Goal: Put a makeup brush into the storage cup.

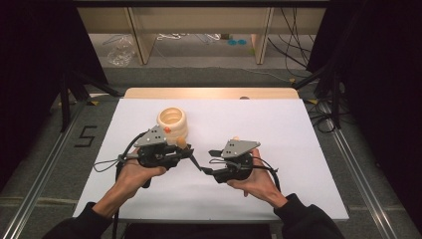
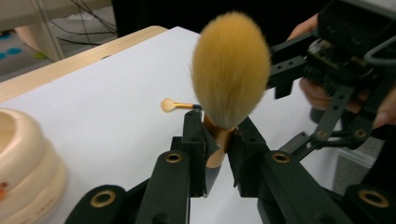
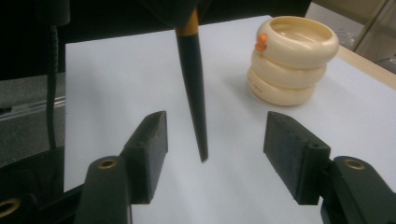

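Now brush (image 2: pixel 229 74) clamped in left tongs (image 2: pixel 219 140), right tongs (image 3: pixel 212 140) apart.

I see a brush (image 2: pixel 231 70) with tawny-gold bristles and a black handle. Beside it, the cream ringed holder (image 3: pixel 290 59) carries an orange dot.

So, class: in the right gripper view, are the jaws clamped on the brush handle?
No: the right gripper stands open, its pads clear of the brush handle.

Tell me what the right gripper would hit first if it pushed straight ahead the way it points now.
The brush handle: its black tip hangs between the open pads of the right gripper, seemingly untouched. Beyond it, the left gripper clamps the brush. Depth is uncertain.
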Action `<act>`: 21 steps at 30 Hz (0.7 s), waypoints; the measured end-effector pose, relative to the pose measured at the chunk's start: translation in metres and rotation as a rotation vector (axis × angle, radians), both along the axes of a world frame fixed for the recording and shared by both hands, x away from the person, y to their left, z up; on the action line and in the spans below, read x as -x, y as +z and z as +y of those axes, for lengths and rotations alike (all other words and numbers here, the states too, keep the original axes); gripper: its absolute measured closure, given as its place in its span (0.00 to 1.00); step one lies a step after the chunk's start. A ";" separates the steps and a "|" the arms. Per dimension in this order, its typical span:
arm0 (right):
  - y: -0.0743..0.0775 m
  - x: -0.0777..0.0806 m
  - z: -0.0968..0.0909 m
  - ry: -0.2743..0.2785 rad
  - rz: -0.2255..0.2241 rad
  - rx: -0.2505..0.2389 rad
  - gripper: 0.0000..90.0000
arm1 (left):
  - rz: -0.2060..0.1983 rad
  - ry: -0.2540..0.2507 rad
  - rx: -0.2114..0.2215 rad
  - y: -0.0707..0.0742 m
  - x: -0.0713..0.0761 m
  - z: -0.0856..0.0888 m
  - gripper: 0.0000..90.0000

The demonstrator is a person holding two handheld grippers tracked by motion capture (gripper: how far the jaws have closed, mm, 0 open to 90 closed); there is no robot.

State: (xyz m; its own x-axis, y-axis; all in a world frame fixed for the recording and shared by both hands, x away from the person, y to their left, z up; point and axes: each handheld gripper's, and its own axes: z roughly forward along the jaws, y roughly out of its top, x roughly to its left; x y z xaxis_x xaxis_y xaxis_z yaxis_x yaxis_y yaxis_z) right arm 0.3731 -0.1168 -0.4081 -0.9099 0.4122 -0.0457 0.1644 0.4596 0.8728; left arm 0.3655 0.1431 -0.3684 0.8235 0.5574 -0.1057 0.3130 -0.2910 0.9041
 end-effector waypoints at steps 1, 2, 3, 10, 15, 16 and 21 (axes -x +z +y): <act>0.000 0.000 -0.001 -0.007 0.005 -0.002 0.44 | -0.014 -0.002 -0.016 0.001 -0.001 0.002 0.87; -0.001 0.000 -0.002 -0.017 0.018 -0.008 0.41 | -0.006 0.013 -0.015 0.001 0.000 0.002 0.87; -0.001 0.000 -0.004 -0.029 0.031 -0.009 0.38 | -0.004 0.020 -0.017 0.001 0.000 0.003 0.87; 0.000 0.002 -0.013 -0.073 0.050 -0.017 0.32 | -0.015 0.035 -0.062 0.006 -0.006 0.014 0.87; -0.002 0.003 -0.017 -0.081 0.043 -0.014 0.33 | -0.017 0.065 -0.065 0.011 -0.011 0.022 0.87; -0.002 0.004 -0.018 -0.081 0.053 -0.010 0.33 | -0.018 0.067 -0.067 0.012 -0.012 0.024 0.87; -0.004 0.004 -0.020 -0.081 0.057 -0.006 0.34 | -0.011 0.090 -0.060 0.017 -0.015 0.032 0.87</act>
State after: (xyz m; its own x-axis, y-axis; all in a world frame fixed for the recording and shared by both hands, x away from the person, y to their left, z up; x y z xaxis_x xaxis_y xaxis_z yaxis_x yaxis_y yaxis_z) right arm 0.3690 -0.1365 -0.4117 -0.8749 0.4842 0.0078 0.2499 0.4376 0.8637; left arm 0.3809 0.1755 -0.3516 0.7704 0.6346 -0.0615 0.3310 -0.3156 0.8893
